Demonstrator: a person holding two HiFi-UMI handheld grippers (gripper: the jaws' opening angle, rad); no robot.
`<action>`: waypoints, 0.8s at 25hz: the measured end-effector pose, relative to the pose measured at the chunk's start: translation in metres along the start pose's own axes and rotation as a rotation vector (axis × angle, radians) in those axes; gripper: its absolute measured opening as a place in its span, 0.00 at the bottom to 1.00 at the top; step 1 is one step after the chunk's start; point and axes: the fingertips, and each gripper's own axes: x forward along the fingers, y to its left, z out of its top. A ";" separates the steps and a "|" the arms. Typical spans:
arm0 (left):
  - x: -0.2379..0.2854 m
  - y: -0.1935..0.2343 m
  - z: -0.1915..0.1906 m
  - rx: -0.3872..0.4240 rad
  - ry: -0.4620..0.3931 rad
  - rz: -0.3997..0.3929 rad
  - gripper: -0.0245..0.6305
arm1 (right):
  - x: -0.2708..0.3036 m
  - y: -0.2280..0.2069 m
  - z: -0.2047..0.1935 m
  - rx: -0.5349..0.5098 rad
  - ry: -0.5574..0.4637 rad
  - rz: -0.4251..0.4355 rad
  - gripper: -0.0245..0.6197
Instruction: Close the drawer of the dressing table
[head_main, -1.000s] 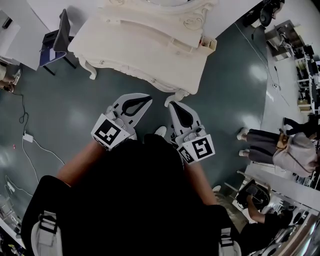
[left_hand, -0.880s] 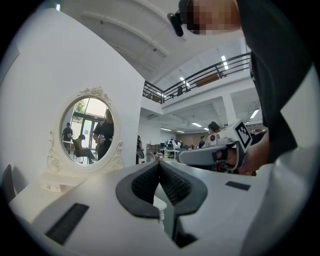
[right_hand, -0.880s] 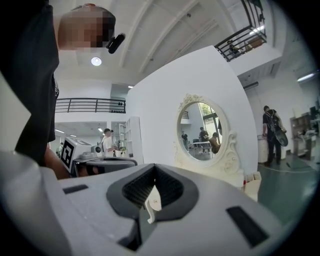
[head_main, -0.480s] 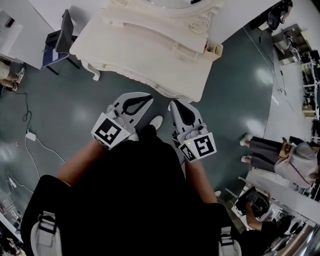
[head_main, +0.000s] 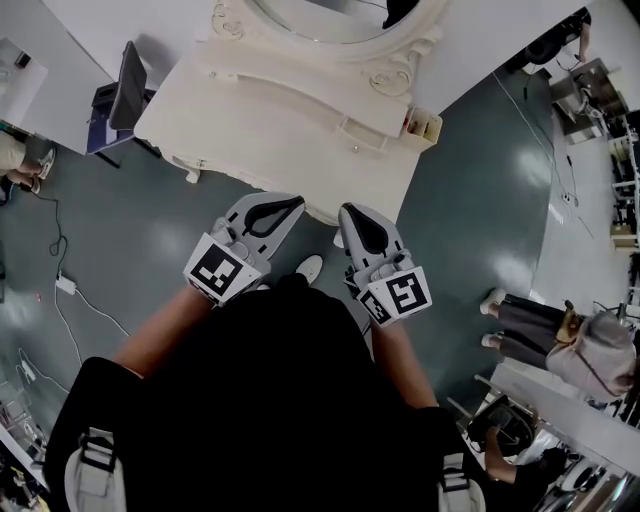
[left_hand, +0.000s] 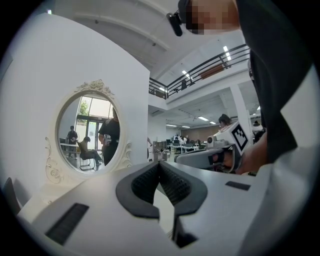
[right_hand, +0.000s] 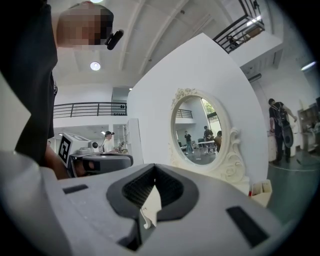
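Note:
The cream dressing table (head_main: 270, 115) stands just ahead of me, with its oval mirror (head_main: 320, 15) at the back. Its mirror shows in the left gripper view (left_hand: 85, 132) and in the right gripper view (right_hand: 197, 132). A small knob (head_main: 355, 148) marks a little drawer on the raised back tier. I cannot tell which drawer stands open. My left gripper (head_main: 292, 203) and right gripper (head_main: 345, 212) are held side by side, tips at the table's front edge. Both are shut and hold nothing, as seen along the left gripper (left_hand: 159, 164) and the right gripper (right_hand: 154, 167).
A small open box (head_main: 422, 125) sits at the table's right end. A dark chair (head_main: 125, 85) stands to the left, and cables (head_main: 60, 285) lie on the grey floor. People (head_main: 560, 325) stand at the right. My white shoe (head_main: 308, 268) shows between the grippers.
Both grippers have moved forward together, and the table's front edge now lies at their tips. Their jaws have stayed shut.

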 end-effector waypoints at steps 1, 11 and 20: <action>0.008 0.003 0.000 -0.004 0.001 0.002 0.02 | 0.003 -0.009 0.001 0.002 -0.001 0.003 0.04; 0.074 0.019 0.006 0.017 0.031 0.023 0.02 | 0.015 -0.077 0.009 0.011 -0.002 0.033 0.04; 0.111 0.032 -0.001 0.013 0.049 0.008 0.02 | 0.020 -0.118 -0.002 0.042 0.018 0.006 0.04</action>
